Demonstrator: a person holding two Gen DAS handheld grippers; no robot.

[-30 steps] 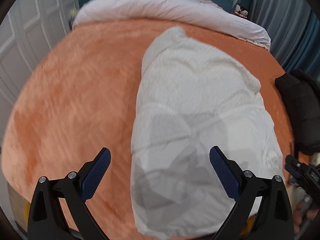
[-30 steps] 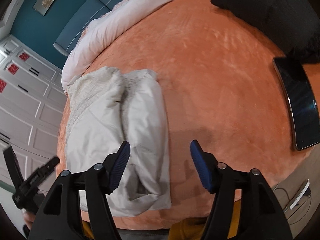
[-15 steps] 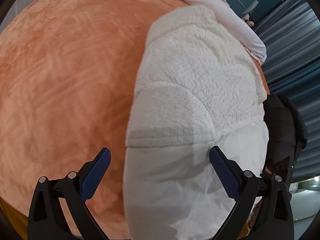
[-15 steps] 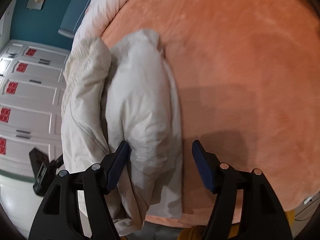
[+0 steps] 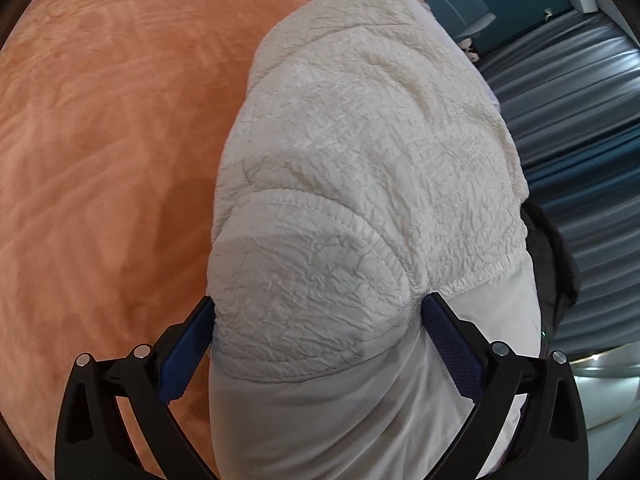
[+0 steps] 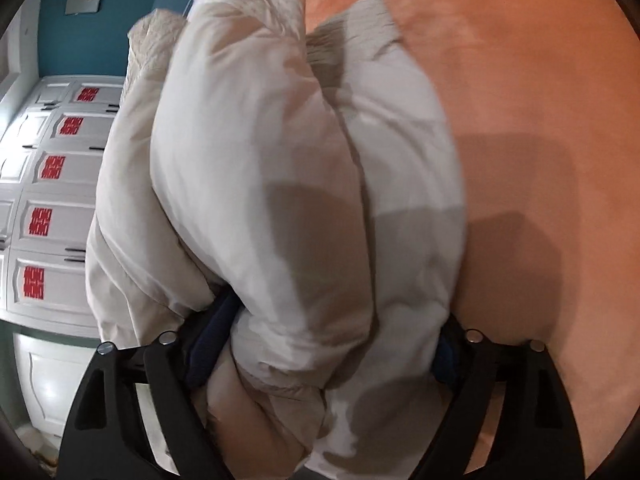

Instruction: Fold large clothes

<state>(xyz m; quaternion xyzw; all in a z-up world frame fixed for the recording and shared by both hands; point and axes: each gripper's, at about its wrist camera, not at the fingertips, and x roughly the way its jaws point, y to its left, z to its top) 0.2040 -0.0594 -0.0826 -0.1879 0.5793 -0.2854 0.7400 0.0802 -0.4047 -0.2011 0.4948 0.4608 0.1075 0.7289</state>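
White padded quilted jacket point(image 5: 360, 184) is bulging between both wide-spread grippers, left gripper point(image 5: 316, 336) and right gripper point(image 6: 332, 344), neither clamping yet. Pinching only the slippery outer layer is risking the bundle unrolling over the orange plush bedspread point(image 5: 100, 140).

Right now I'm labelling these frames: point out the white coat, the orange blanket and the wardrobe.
white coat point(image 5: 352, 184): left wrist view, crinkled upper panel.
orange blanket point(image 5: 104, 152): left wrist view, bare plush left of the coat.
wardrobe point(image 6: 52, 216): right wrist view, white door with red sticker.
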